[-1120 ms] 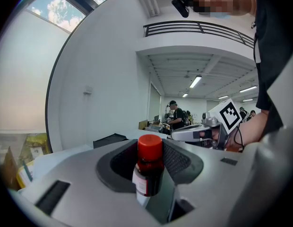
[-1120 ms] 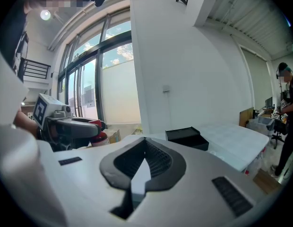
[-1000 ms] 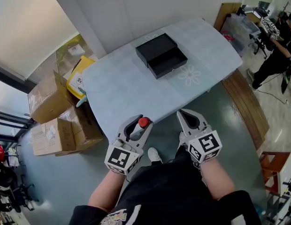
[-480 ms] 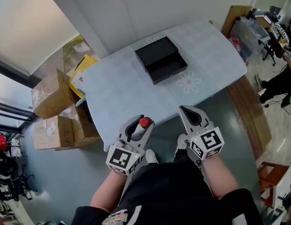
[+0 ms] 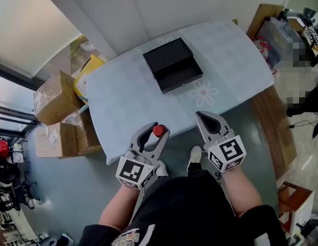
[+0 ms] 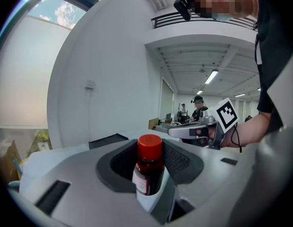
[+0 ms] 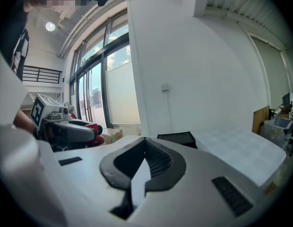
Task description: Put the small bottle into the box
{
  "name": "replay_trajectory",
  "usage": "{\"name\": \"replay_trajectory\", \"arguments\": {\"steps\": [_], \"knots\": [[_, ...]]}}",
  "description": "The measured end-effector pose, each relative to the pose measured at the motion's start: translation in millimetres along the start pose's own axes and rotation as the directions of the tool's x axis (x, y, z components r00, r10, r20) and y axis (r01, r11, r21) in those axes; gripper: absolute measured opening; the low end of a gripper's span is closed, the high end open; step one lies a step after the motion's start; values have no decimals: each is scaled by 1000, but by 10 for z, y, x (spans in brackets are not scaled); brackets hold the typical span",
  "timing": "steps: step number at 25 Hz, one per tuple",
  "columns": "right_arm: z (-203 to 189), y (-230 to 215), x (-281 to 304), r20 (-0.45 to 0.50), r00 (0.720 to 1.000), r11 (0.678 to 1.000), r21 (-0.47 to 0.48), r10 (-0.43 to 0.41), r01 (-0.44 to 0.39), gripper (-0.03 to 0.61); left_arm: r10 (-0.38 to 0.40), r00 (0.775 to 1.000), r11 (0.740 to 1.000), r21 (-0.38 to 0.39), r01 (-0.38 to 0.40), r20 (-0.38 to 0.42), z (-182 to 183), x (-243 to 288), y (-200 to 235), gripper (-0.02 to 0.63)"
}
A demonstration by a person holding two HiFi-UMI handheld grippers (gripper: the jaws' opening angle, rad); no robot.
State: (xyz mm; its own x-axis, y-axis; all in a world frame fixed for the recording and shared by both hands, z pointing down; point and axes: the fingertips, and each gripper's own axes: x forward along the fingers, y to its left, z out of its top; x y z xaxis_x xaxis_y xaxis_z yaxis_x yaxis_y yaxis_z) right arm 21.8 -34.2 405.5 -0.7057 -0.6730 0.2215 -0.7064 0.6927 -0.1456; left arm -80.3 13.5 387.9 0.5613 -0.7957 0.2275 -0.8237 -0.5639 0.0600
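Note:
A small dark bottle with a red cap [image 5: 157,131] [image 6: 149,167] stands upright between the jaws of my left gripper [image 5: 152,135] [image 6: 147,174], which is shut on it. That gripper hangs off the table's near edge, above the floor. My right gripper [image 5: 211,124] [image 7: 142,167] is beside it, shut with nothing between its jaws. The black box [image 5: 172,64] lies open on the pale blue table [image 5: 123,101], far ahead of both grippers; its edge shows in the left gripper view [image 6: 107,139] and the right gripper view [image 7: 177,138].
Cardboard boxes [image 5: 56,96] and a yellow bag [image 5: 90,68] are stacked on the floor left of the table. A wooden board [image 5: 272,122] lies along the table's right side. A plastic bin [image 5: 282,32] and a person stand at far right.
The view has shifted slightly, so the table and box sit a little further left. Both grippers keep their places and the left one still holds the bottle.

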Motion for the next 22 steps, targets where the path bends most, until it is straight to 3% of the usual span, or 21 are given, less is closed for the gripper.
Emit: {"name": "replay_trajectory", "arguments": {"steps": [22], "knots": [[164,-913,-22,-10,988,987,-42,155,-155,9,159,987,987,-6,-159,27,230,903,-209,156]]}}
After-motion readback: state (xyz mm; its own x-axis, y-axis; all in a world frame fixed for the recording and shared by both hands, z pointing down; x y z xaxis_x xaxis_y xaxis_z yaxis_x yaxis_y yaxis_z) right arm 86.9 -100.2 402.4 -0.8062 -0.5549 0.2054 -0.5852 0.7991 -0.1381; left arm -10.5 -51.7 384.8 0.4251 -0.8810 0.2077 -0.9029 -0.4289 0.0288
